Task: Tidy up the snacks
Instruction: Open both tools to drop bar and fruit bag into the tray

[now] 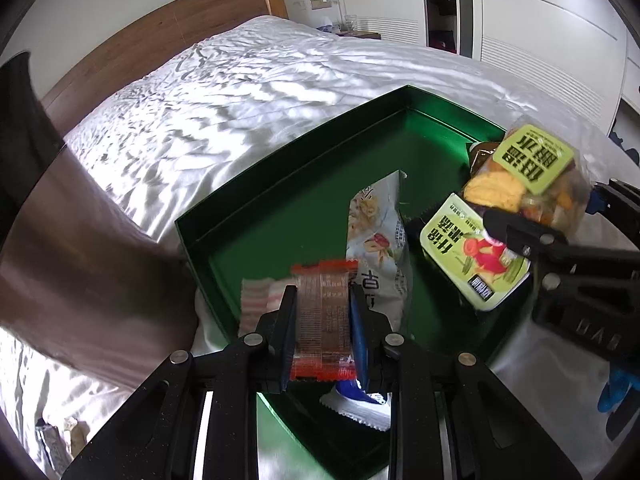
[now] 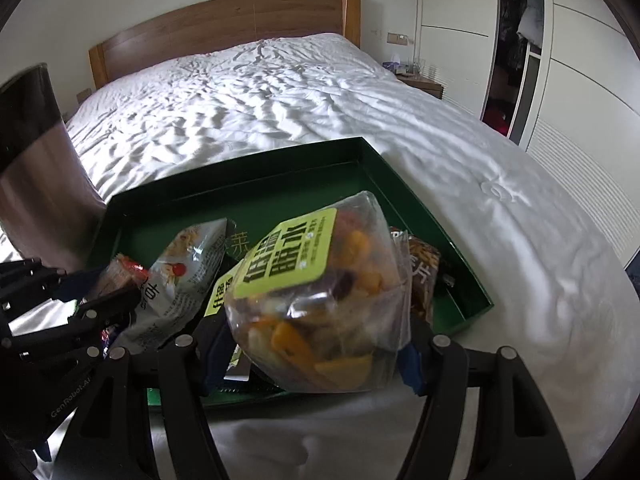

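While the left gripper [image 1: 323,312] is pinching a red-edged bar [image 1: 322,320] and the right gripper [image 2: 312,344] is clamping a bulging mixed-snack bag [image 2: 320,300] over the green tray [image 1: 280,184] — either slick wrapper is risking slipping out and landing on the bed [image 2: 500,220] instead.

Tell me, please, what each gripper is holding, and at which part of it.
The left gripper pinches a small red snack packet across its middle. The right gripper clamps the clear bag of mixed dried fruit across its lower half.

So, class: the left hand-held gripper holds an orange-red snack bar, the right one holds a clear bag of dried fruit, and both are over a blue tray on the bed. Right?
Wrong on one count: the tray is green, not blue, as both wrist views show. The rest stands.
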The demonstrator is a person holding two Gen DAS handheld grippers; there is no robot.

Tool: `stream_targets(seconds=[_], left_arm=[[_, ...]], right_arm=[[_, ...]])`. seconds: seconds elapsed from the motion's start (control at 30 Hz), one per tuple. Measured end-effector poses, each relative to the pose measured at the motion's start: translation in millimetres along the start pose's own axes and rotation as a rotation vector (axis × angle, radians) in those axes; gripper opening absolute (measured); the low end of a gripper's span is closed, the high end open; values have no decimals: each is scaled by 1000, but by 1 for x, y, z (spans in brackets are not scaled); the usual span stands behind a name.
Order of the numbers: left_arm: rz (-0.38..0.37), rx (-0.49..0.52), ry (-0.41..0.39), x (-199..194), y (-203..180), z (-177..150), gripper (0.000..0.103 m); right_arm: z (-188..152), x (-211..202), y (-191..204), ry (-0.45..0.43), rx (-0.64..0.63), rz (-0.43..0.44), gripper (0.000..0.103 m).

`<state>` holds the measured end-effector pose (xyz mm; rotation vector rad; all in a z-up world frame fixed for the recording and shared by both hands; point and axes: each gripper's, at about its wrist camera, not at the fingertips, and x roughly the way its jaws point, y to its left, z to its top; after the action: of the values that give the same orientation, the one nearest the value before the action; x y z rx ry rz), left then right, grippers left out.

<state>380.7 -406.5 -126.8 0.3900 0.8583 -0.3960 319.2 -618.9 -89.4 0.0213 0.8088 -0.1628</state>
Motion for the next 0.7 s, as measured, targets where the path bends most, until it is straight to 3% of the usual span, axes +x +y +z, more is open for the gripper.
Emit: stream_targets(seconds=[0.53, 0.7], left_arm=[[51, 22, 13, 33, -2, 33, 21], [82, 35, 1, 34, -5, 37, 25]], right_arm=[[31, 40, 5, 7, -45, -33, 22], [32, 40, 6, -2, -49, -31, 30]])
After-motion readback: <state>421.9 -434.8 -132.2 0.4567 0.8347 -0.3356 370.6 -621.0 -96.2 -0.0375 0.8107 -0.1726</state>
